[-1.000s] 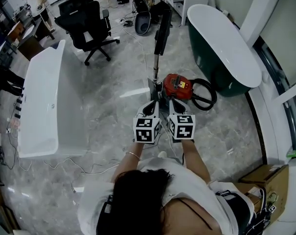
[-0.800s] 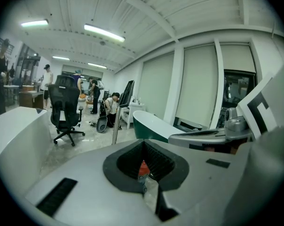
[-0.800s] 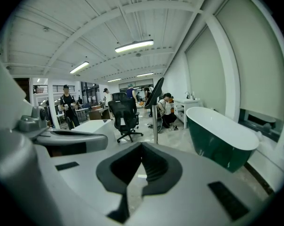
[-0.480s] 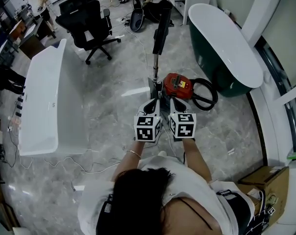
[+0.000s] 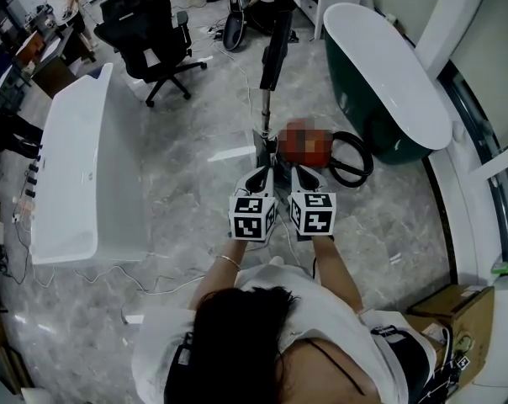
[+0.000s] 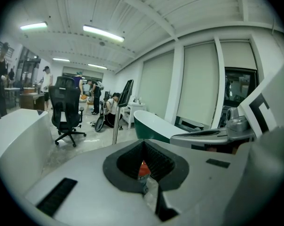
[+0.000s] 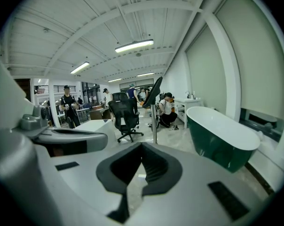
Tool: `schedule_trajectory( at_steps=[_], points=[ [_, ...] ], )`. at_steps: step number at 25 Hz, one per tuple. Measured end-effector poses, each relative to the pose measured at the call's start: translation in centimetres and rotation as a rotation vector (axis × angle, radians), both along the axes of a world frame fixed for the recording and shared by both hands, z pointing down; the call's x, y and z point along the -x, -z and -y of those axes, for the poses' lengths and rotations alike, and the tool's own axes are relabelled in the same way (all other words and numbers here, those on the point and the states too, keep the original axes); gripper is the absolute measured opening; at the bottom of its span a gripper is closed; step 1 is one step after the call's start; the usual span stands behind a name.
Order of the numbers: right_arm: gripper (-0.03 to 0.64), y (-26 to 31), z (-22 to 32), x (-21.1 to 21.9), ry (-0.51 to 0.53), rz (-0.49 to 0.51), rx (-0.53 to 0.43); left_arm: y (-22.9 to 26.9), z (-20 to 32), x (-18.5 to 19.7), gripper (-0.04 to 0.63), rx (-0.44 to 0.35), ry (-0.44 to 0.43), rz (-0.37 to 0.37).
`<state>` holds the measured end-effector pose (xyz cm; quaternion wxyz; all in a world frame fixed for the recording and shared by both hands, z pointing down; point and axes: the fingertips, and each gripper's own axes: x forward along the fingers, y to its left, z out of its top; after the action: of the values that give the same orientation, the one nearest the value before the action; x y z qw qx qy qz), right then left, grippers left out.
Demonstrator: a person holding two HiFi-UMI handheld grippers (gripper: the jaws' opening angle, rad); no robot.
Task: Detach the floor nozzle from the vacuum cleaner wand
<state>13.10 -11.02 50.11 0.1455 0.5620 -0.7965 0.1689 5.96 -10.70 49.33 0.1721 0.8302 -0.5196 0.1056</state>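
Note:
An upright metal wand (image 5: 267,99) rises from a grey base on the floor, with the black floor nozzle (image 5: 276,45) tilted at its top. It also shows in the left gripper view as the wand (image 6: 116,128) and in the right gripper view as the wand (image 7: 154,121). The red vacuum canister (image 5: 306,144) lies beside the base. My left gripper (image 5: 258,178) and right gripper (image 5: 298,178) hang side by side just short of the base. Both are shut, with nothing between the jaws of the left gripper (image 6: 144,164) or the right gripper (image 7: 142,161), and both are apart from the wand.
A white bathtub (image 5: 77,175) stands to the left and a dark green one (image 5: 380,82) to the right. The black hose (image 5: 352,162) loops beside the canister. A black office chair (image 5: 149,36), floor cables, a cardboard box (image 5: 456,310) and people at the back.

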Motion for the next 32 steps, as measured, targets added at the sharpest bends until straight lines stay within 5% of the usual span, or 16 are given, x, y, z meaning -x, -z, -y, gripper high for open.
schedule_trajectory(
  at_steps=[32],
  points=[
    [0.015, 0.3, 0.9, -1.1, 0.0, -0.015, 0.001, 0.0, 1.1, -0.5, -0.006, 0.002, 0.022, -0.018]
  ],
)
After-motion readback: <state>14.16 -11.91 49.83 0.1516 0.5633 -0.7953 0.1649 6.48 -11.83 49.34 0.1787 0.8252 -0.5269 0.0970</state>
